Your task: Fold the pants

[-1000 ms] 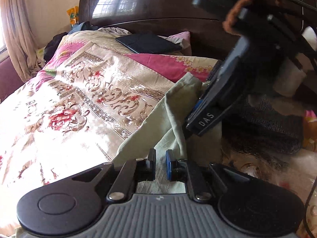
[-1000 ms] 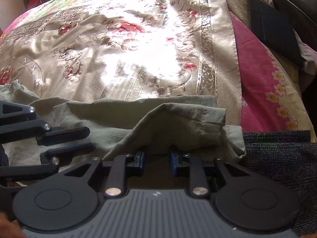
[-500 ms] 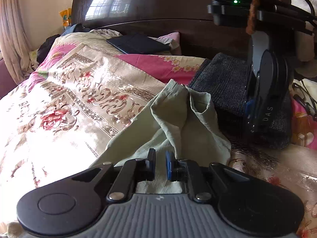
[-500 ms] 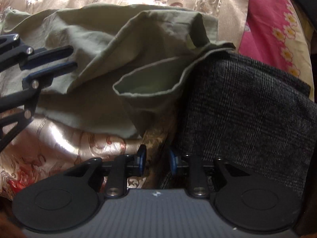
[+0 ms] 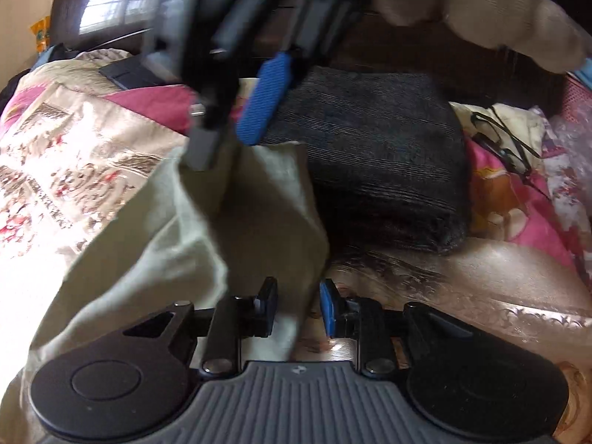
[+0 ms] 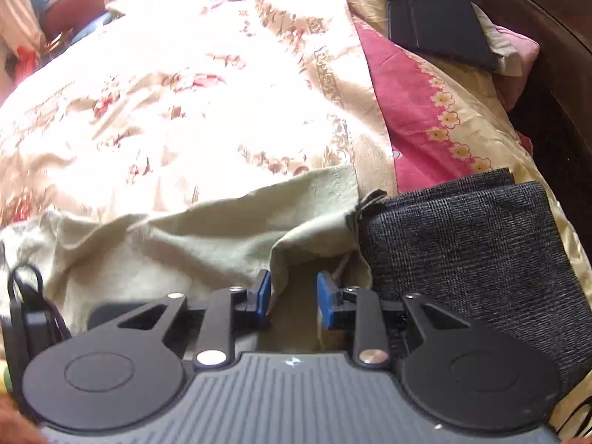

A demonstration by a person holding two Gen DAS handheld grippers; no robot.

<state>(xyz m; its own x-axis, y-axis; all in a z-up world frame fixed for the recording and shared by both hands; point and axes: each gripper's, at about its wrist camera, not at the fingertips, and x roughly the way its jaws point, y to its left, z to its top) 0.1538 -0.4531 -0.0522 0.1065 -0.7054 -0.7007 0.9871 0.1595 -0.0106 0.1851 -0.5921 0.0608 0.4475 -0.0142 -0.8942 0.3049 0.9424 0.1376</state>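
The pale green pants (image 5: 207,236) lie bunched on the floral bedspread, also in the right wrist view (image 6: 207,236). My left gripper (image 5: 298,309) is open, with an edge of the green cloth between its jaws. My right gripper (image 6: 292,298) is open over a raised fold of the pants next to the dark cloth. In the left wrist view the right gripper (image 5: 233,137) hangs above the pants' top edge, blurred, its blue pad showing.
A folded dark grey garment (image 5: 384,170) lies right of the pants, also in the right wrist view (image 6: 473,259). A black flat case (image 6: 433,18) rests on the pillows by the dark headboard (image 5: 111,3). Black cables (image 5: 507,140) lie at the right.
Both grippers have opened wider. The right gripper swung from the dark garment back over the pants' edge. The left gripper moved in closer to the pants.
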